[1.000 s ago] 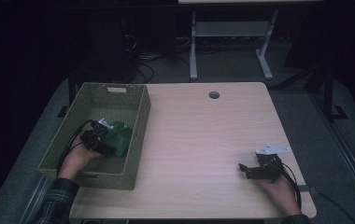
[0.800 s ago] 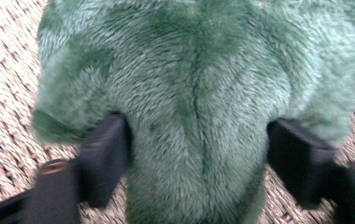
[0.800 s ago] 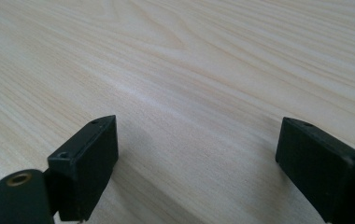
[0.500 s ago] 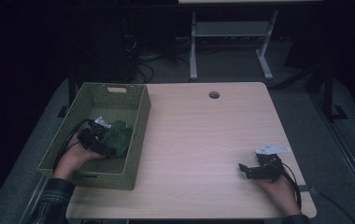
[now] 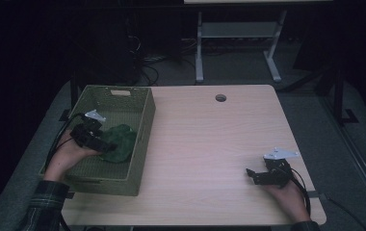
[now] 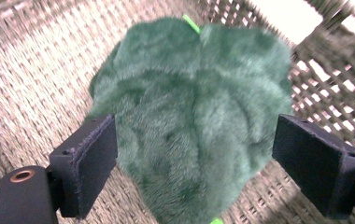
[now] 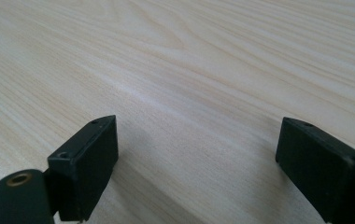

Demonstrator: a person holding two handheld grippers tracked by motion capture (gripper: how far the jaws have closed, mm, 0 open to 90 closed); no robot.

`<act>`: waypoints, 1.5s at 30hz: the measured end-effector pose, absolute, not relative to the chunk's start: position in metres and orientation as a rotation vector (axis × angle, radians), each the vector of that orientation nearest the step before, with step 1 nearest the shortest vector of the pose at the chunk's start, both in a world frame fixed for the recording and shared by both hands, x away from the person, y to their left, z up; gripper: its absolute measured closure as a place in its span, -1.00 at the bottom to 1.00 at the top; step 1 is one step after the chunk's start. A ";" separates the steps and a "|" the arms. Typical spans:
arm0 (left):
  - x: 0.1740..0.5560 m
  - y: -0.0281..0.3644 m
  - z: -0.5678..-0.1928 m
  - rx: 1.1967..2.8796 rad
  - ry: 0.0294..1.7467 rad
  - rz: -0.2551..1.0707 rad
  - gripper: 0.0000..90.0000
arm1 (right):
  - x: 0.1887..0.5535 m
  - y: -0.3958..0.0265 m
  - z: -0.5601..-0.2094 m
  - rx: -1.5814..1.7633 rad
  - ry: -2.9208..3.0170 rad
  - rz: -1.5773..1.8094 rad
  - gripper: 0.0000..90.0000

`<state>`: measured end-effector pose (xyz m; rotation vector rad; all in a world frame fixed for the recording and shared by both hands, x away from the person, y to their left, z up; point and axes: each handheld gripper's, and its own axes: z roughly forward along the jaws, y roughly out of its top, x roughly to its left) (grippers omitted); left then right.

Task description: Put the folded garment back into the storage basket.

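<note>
Lying in basket [image 5: 142, 120]: fuzzy green plush leaf [image 6: 192, 116]

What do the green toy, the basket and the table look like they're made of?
Green toy: plush fabric, going by its short, fuzzy, matte pile. Basket: woven, maybe wicker or moulded plastic, judging by the open lattice walls. Table: pale wood or wood-look laminate, with smooth visible grain.

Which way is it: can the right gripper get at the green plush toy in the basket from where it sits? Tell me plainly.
Probably not. The right gripper rests on the table's near right corner; the green plush toy lies across the table behind the basket wall. The left gripper is beside it, jaws open.
</note>
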<state>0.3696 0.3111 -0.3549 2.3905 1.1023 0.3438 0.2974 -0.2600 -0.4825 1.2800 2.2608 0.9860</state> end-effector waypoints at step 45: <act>0.352 0.154 -0.335 2.154 0.810 0.316 -0.69 | 0.297 -0.260 -0.483 1.288 2.259 0.976 -0.77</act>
